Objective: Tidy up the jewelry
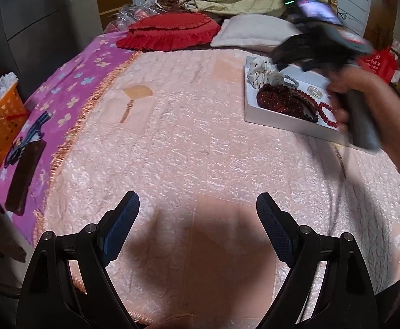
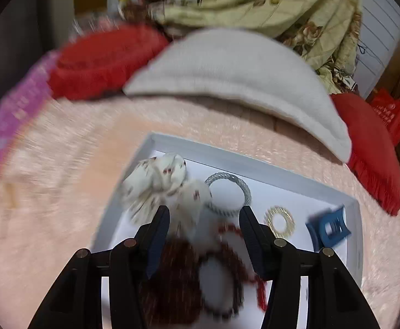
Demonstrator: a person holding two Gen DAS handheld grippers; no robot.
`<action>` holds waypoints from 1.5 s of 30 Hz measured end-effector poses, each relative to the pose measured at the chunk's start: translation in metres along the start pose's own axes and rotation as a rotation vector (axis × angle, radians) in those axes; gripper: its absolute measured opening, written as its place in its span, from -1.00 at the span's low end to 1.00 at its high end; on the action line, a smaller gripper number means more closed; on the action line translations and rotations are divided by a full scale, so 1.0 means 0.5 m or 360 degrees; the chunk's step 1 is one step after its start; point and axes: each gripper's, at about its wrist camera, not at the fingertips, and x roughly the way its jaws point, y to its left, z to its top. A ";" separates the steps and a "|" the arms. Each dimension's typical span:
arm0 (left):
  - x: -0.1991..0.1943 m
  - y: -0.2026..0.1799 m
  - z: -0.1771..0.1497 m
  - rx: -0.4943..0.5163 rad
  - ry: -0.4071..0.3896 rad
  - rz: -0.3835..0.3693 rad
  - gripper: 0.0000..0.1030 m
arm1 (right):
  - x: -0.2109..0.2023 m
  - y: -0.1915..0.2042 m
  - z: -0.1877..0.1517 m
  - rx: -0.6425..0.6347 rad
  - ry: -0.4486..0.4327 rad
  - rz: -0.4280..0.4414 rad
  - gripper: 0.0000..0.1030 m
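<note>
My left gripper (image 1: 197,213) hangs over bare pink bedspread (image 1: 172,126), fingers spread wide, nothing btwn them. My right gripper (image 2: 204,220) is over the white tray (image 2: 255,164), fingers also spread, nothing pinched; right view is motion-blurred. Tray sits on the bedspread near the white pillow (image 2: 227,76). In the tray: cream spotted scrunchie (image 2: 158,181) at the far left corner, grey hair tie (image 2: 228,194) just beside it, gold ring (image 2: 279,220) and blue hair clip (image 2: 327,229) further right, dark red scrunchie (image 2: 172,271) and red bead bracelet (image 2: 244,268) at the near side, under my fingers. Can't tell if the beads touch the scrunchie. From the left cam my right hand (image 1: 345,93) w/ its gripper is over the tray.
</note>
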 end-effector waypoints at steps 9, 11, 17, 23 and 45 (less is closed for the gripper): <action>-0.024 -0.012 0.046 0.0030 -0.0056 0.0035 0.69 | -0.168 -0.142 -0.240 0.0092 -0.0098 -0.0042 0.26; -0.035 -0.021 0.053 0.0035 -0.0081 0.0051 0.69 | -0.189 -0.171 -0.301 0.0136 -0.0070 -0.0054 0.26; -0.058 -0.072 0.038 0.0085 -0.0104 0.0094 0.69 | -0.239 -0.211 -0.438 0.0266 -0.0066 -0.0095 0.26; -0.090 -0.125 0.019 0.0160 -0.0133 0.0106 0.69 | -0.287 -0.221 -0.480 0.0344 -0.0138 -0.0122 0.27; -0.137 -0.172 -0.027 0.0247 -0.0145 -0.0052 0.69 | -0.371 -0.186 -0.496 0.0341 -0.0266 -0.0168 0.35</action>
